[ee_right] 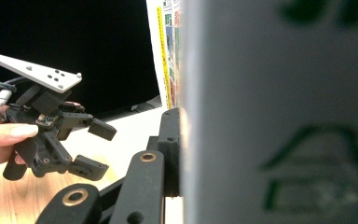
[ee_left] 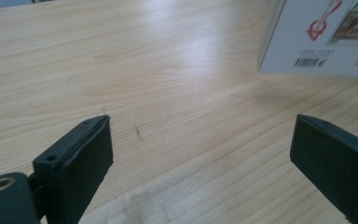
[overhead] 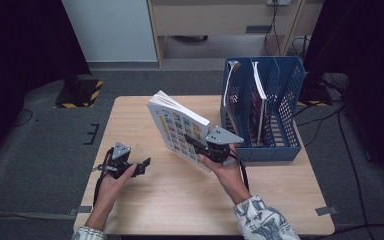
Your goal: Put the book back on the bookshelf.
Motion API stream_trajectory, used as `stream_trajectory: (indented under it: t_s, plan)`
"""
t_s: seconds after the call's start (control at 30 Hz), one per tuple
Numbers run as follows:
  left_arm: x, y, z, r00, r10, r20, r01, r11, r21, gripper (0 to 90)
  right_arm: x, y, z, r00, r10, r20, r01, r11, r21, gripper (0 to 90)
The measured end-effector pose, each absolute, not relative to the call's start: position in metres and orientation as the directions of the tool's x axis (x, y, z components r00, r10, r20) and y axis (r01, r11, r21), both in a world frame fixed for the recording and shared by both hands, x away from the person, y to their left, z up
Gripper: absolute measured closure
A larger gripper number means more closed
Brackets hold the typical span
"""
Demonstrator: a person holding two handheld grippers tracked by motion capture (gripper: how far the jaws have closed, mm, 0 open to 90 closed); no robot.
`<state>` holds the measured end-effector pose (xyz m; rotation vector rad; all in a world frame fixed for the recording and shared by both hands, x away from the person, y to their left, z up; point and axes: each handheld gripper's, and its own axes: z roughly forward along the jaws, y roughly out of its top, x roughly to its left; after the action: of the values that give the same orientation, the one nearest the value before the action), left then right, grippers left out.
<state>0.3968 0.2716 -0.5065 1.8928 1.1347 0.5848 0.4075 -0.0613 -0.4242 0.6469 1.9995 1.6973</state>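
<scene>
A thick white book (overhead: 179,126) with a grid of small colour pictures on its cover is lifted off the wooden table (overhead: 150,190), tilted up. My right gripper (overhead: 200,148) is shut on its lower right edge; in the right gripper view the book (ee_right: 279,112) looms close and blurred against one black jaw. My left gripper (overhead: 142,166) hovers low over the table's left side, open, with nothing between its fingers (ee_left: 81,158). In the left gripper view the book's barcode corner (ee_left: 324,39) hangs beyond the jaws. From the right gripper view the left gripper (ee_right: 95,147) shows open.
A blue slotted file rack (overhead: 262,107) stands at the table's right rear, holding two upright books or folders. Dark curtains flank the scene. Cables and a yellow-black taped base lie on the grey floor around the table.
</scene>
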Motion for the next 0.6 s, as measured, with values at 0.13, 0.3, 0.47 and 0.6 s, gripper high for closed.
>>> stream_trajectory:
  t_s: [0.13,0.3,0.47,0.6]
  plan:
    - [0.3971,0.2707,-0.5083,0.480,0.877,-0.017,0.496,-0.256,0.829,5.5,0.4073,-0.0634,-0.4238,-0.793,0.608,-0.027,0.074,0.140,0.987,74.1]
    - [0.3971,0.2707,-0.5090,0.479,0.878,-0.017,0.502,-0.258,0.825,5.5,0.4073,-0.0664,-0.4237,-0.791,0.612,-0.029,0.074,0.143,0.987,74.0]
    - [0.3974,0.2707,-0.5103,0.477,0.879,-0.016,0.509,-0.262,0.820,5.5,0.4066,-0.0693,-0.4238,-0.789,0.614,-0.027,0.078,0.144,0.987,74.0]
    - [0.3974,0.2704,-0.5110,0.477,0.879,-0.008,0.510,-0.269,0.817,5.6,0.4061,-0.0706,-0.4241,-0.789,0.614,-0.026,0.080,0.143,0.986,74.0]
